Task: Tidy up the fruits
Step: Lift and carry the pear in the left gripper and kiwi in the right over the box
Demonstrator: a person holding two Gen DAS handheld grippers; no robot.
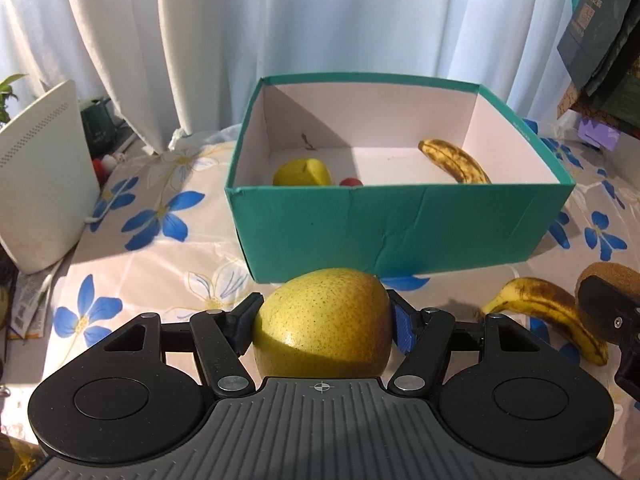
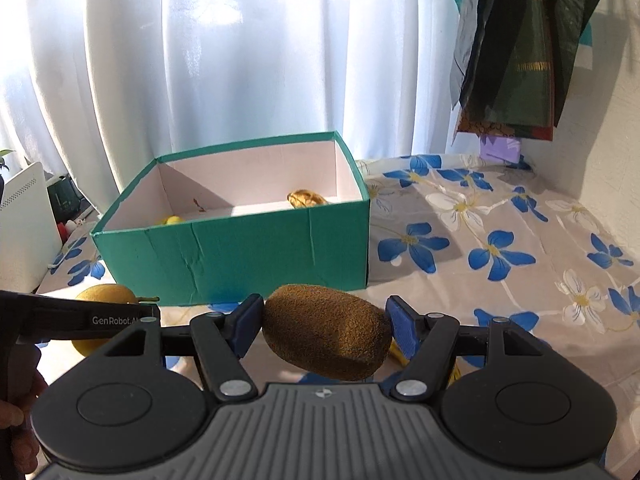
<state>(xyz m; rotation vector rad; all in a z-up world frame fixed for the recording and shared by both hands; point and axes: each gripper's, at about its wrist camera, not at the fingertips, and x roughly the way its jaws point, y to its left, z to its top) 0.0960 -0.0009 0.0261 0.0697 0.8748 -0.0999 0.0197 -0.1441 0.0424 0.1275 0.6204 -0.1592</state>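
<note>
The teal box (image 1: 394,224) stands open-topped on the flowered tablecloth (image 2: 500,240), its tall near wall barring any low approach. Inside, a yellow fruit (image 1: 302,173) and a small red one (image 1: 351,182) fill the left near corner, and a spotted banana (image 1: 456,161) lies along the right wall; the middle floor is bare. Right of the box the cloth lies open to the table's right edge. A second banana (image 1: 550,312) lies near the front edge.
</note>
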